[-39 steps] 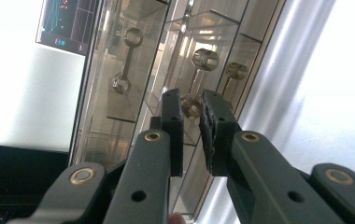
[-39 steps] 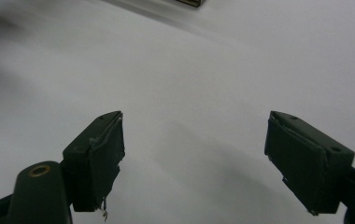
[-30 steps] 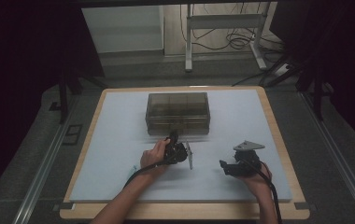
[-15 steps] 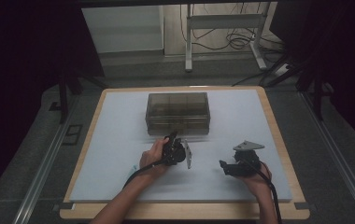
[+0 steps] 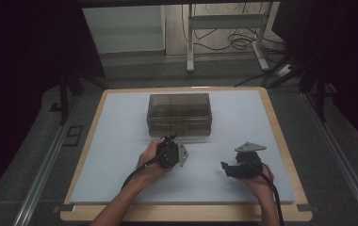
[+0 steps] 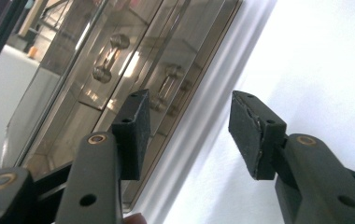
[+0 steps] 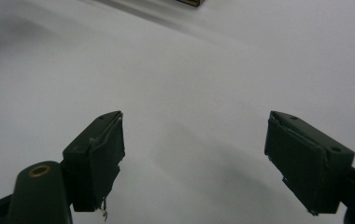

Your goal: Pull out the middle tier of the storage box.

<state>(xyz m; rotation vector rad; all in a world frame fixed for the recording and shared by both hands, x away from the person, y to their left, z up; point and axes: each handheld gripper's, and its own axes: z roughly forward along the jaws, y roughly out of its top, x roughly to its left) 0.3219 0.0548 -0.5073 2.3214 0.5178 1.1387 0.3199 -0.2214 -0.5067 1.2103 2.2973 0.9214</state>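
A smoky translucent lidded box (image 5: 179,113) stands on the white mat (image 5: 116,141), toward the back. Just in front of its near wall, my left gripper (image 5: 171,140) is held rolled on its side and points at the box. In the left gripper view its jaws stand open (image 6: 190,107) with nothing between them, and the box's brownish wall (image 6: 119,70) with two metal fittings lies tilted just beyond. Lower right on the mat, my right gripper (image 5: 225,167) points left. It is open wide (image 7: 194,135) over bare white mat.
The mat lies on a wooden table (image 5: 280,136) with dark floor and metal rails around it. A white frame with cables (image 5: 224,28) stands behind the table. One corner of the box (image 7: 192,2) peeks in at the top of the right gripper view.
My left gripper has edged slightly left and turned a little in front of the box. The right gripper has stayed put.
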